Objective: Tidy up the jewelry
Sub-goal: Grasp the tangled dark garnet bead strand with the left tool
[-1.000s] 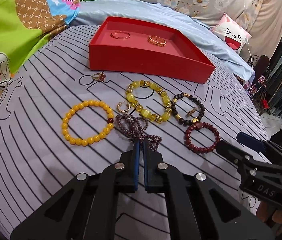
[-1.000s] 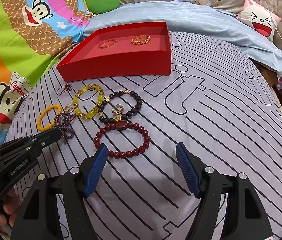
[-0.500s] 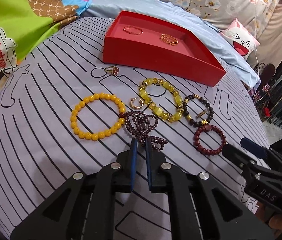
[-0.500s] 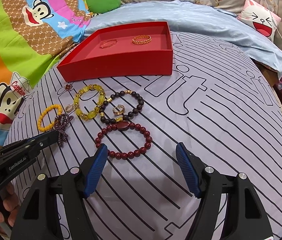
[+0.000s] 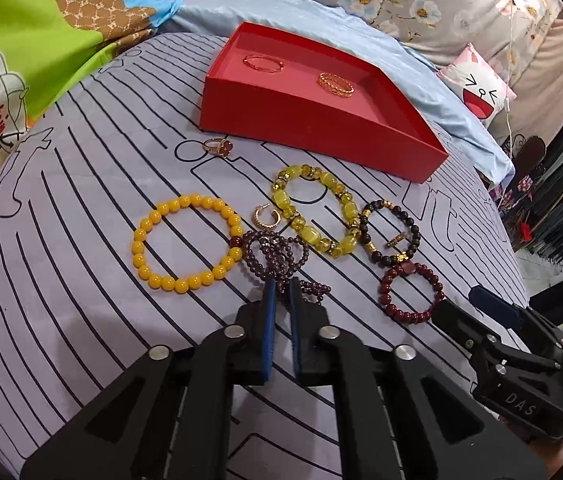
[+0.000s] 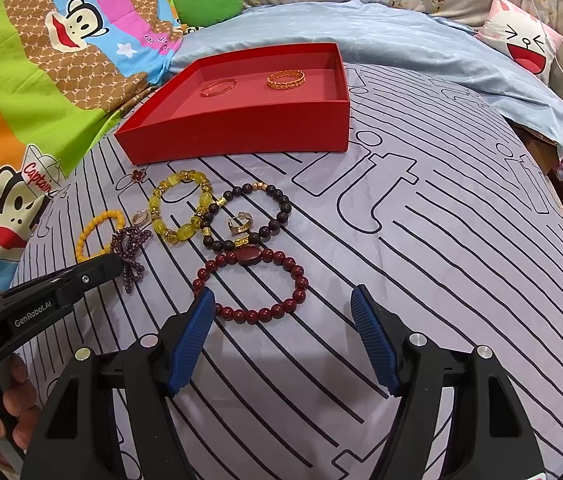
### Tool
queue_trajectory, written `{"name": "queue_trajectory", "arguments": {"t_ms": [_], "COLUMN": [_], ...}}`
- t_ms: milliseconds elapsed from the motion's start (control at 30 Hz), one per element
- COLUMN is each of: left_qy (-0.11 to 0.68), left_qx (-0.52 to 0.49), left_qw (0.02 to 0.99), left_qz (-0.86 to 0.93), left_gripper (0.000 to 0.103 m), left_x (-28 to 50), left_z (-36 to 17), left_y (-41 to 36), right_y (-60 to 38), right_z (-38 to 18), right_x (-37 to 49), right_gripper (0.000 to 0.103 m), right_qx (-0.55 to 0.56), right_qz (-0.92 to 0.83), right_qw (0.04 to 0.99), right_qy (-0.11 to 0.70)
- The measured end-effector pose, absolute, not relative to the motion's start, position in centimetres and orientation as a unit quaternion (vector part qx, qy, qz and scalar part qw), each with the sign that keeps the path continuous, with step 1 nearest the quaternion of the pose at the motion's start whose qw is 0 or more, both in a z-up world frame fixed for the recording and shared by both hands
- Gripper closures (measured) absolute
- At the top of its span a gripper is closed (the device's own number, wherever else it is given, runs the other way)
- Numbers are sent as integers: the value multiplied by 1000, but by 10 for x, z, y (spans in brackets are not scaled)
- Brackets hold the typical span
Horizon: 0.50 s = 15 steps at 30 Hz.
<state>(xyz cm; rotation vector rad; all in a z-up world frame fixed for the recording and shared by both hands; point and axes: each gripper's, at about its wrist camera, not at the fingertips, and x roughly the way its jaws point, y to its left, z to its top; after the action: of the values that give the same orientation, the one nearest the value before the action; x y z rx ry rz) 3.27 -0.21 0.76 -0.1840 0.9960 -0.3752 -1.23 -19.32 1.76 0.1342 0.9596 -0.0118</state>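
My left gripper (image 5: 281,286) is closing its jaws on the purple bead bracelet (image 5: 273,252); the strand lies pinched between the blue pads. Beside it on the striped cloth are a yellow bead bracelet (image 5: 179,286), a chunky yellow-green bracelet (image 5: 281,200), a black bead bracelet (image 5: 413,232) and a dark red bracelet (image 6: 249,316). My right gripper (image 6: 281,300) stands open just in front of the dark red bracelet, holding nothing. Farther back sits the red tray (image 6: 241,136), which holds two gold bangles (image 5: 263,63) (image 5: 335,84).
A ring with a red flower (image 5: 219,147) lies near the tray's front wall. A gold ear cuff (image 5: 267,218) sits between the yellow bracelets, and a small ring (image 5: 397,238) lies inside the black one. Colourful bedding and pillows ring the cloth. A hand (image 6: 5,412) holds the left gripper.
My left gripper's jaws parted slightly, then closed with the purple beads between them, and it tilted a little. The right gripper has kept still.
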Motion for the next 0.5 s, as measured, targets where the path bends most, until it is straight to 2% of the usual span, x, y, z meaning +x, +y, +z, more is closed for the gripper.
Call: {"name": "queue_trajectory", "arguments": {"t_ms": [367,500], "left_qy": [465,466], "left_qx": [-58,-56], "left_qw": [866,866], "left_qz": [-172,-172], "left_gripper": [100,100], "left_x": [29,29], "left_z": [10,10], "left_y": [-5,-6], "right_y": [-194,-194], "right_z": [12,7], "right_x": [-3,5], "right_gripper": [36,43], "right_qx": [61,57], "right_qz": [-8,-9], "right_qw": [884,882], "right_qy": [464,467]}}
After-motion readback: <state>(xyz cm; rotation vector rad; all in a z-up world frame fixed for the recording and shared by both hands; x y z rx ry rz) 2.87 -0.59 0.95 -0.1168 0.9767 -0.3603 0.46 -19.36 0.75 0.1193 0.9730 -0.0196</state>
